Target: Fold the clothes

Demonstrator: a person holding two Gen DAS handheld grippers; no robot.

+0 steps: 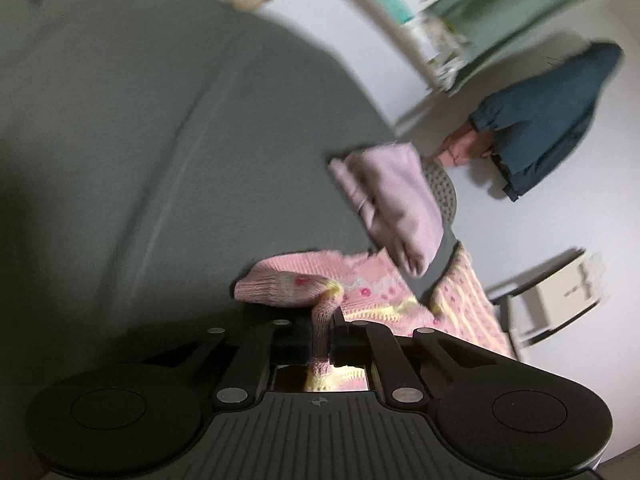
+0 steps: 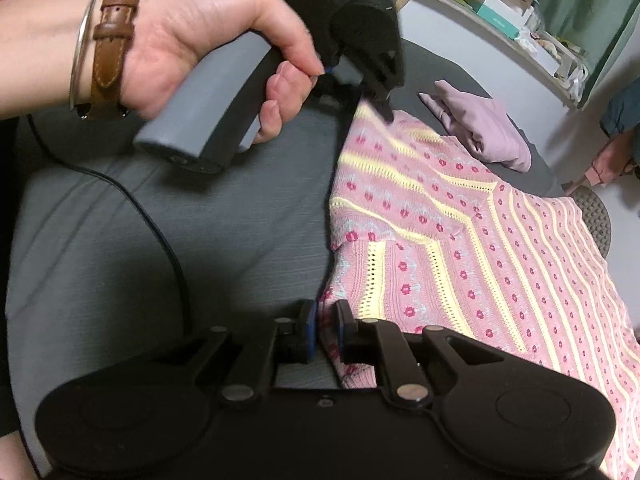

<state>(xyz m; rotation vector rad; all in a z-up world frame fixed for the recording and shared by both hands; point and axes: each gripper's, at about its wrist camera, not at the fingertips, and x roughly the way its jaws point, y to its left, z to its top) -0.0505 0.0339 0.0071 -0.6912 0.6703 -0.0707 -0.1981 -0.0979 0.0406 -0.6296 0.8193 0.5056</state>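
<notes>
A grey sheet (image 2: 120,240) covers the bed, creased in long lines, with a pale floor (image 1: 540,220) beyond its edge. Along the far wall runs a shelf (image 2: 500,12) crowded with boxes, and a green curtain (image 1: 500,4) hangs past it. On the floor sit a dark blue garment (image 1: 552,120), a white stool (image 1: 560,300) and a grey dotted disc (image 2: 596,216) just off the bed's edge. A folded lilac garment (image 2: 484,128) lies on the sheet near the far edge, just beyond the sweater (image 2: 460,240), a pink knit with yellow stripes and small red flowers, spread flat over the right side of the bed with one sleeve folded across its body. A black cable (image 2: 160,240) trails over the sheet at the left. A hand (image 2: 192,48) wearing a brown watch strap and a bangle grips the left gripper (image 1: 322,320), whose fingers are clamped on a bunched bit of the sweater's far edge. The right gripper (image 2: 324,328) pinches the sweater's near corner, its blue pads (image 2: 308,328) almost together on the knit.
</notes>
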